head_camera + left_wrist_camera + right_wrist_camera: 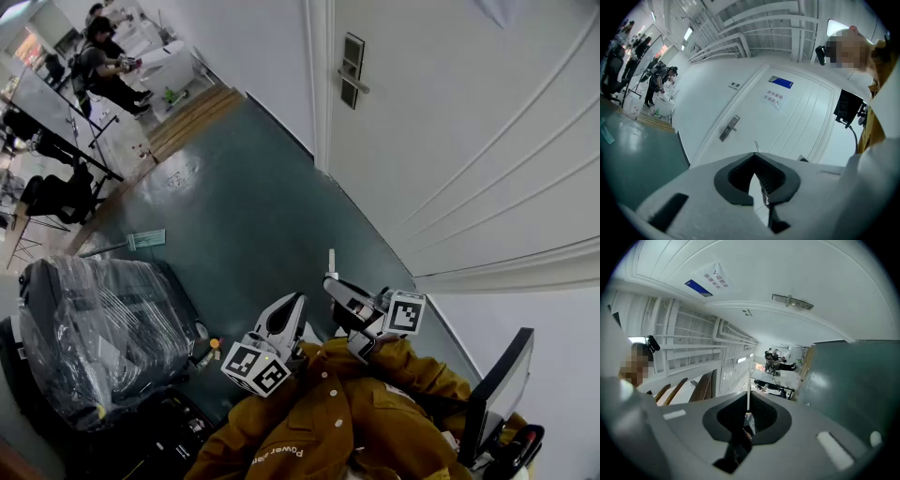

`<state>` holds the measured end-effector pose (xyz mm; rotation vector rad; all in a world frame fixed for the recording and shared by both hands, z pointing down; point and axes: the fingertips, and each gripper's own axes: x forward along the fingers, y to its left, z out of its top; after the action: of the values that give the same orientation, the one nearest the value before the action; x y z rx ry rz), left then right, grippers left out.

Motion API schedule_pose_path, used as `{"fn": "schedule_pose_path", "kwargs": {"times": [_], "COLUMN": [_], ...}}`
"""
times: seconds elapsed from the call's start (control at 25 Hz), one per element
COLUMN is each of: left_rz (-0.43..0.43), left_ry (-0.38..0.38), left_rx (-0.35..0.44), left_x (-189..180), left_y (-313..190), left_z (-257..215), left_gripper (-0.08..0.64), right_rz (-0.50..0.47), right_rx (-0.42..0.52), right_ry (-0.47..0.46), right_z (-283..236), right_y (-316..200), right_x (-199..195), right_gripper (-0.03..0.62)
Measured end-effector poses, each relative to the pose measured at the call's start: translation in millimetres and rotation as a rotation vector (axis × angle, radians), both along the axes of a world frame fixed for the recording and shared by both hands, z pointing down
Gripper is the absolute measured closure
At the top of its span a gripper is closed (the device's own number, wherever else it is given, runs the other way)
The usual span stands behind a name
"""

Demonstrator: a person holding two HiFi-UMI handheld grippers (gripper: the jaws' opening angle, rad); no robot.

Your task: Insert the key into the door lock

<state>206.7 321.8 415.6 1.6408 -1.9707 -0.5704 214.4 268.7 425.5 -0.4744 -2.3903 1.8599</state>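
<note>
Near the door (pixel 450 141), well apart from its lock (pixel 352 70), the right tool (pixel 330 281) is clamped on a thin key (pixel 331 262) — apparently blade-forward — while the left tool (pixel 297 300) sits closed, empty, beside it.

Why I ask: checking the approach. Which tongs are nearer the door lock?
Right. The right tongs, shut on the key, lead toward the door lock; the left tongs sit further back and to their left. Both are well short of it.
</note>
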Motion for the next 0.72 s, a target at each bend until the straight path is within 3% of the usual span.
{"fn": "schedule_pose_path", "kwargs": {"times": [0.72], "left_rz": [0.015], "left_ry": [0.016], "left_rx": [0.007], "left_x": [-4], "left_y": [12], "left_z": [-1], "left_gripper": [0.558], "right_rz": [0.045], "right_rx": [0.014], "right_ry": [-0.016], "right_z": [-10], "right_y": [3], "right_x": [-2], "right_gripper": [0.561]}}
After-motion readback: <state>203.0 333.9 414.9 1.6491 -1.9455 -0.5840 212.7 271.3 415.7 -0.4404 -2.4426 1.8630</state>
